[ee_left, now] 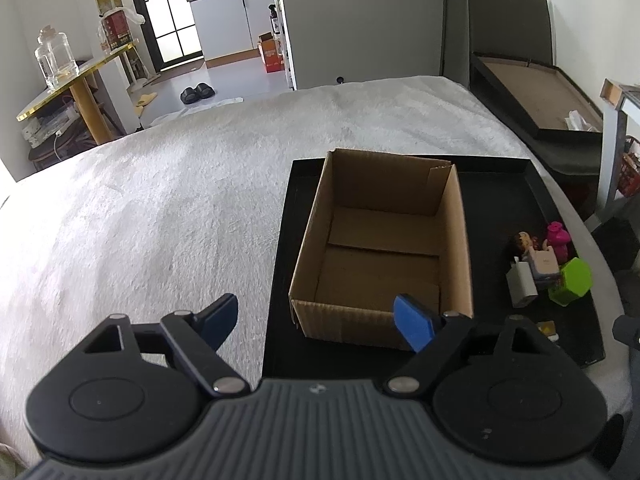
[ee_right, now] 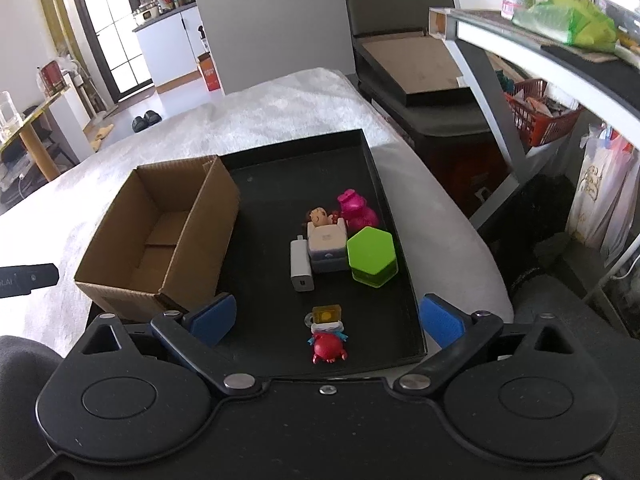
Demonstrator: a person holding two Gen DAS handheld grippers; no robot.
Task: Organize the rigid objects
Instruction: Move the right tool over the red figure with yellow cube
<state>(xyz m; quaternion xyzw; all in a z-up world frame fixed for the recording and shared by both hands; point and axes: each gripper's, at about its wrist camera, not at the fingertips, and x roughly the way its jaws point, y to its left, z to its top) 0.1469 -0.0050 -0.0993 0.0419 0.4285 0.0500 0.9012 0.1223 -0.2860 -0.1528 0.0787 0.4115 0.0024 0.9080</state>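
**Daylight from the back door, fisheye bending the edges**

Bright daylight pours in through the glass door [ee_left: 168, 12], blown out to near white in both views. The white blanket [ee_left: 160, 208] glares at the left, its nearest part to that door washed out. The black tray [ee_right: 280, 184] swallows detail, and soft shadow pools inside the cardboard box [ee_left: 380, 236]. Straight lines bow hard far from the door; corners vignette dark. Focus holds crisp throughout.

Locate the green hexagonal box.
In the right wrist view, the green box sits on the black tray near its right rim, against the white toy.
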